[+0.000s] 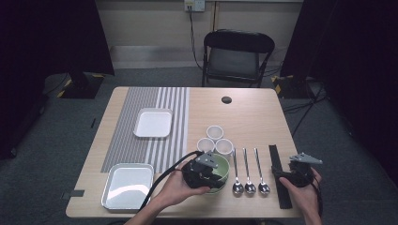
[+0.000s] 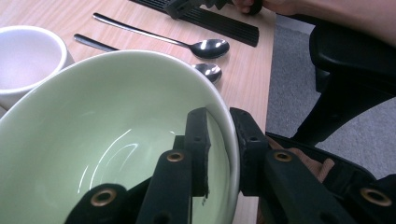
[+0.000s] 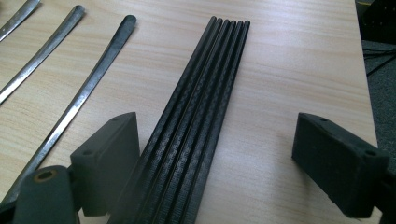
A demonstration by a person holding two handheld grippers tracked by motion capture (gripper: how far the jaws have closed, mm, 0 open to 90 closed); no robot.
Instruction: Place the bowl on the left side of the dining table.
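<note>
Left gripper (image 2: 218,116) pinching green bowl (image 2: 93,140) rim | right gripper (image 3: 219,163) spread (over black chopsticks (image 3: 196,130))

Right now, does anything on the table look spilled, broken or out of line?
Nothing stands out. The spoons lie parallel, the chopsticks sit in a neat bundle, and the green bowl looks clean and whole, its rim pinched by the left gripper.

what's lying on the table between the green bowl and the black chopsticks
Three spoons lie side by side, handles pointing away, between the green bowl and the black chopsticks, seen in the high view.
</note>
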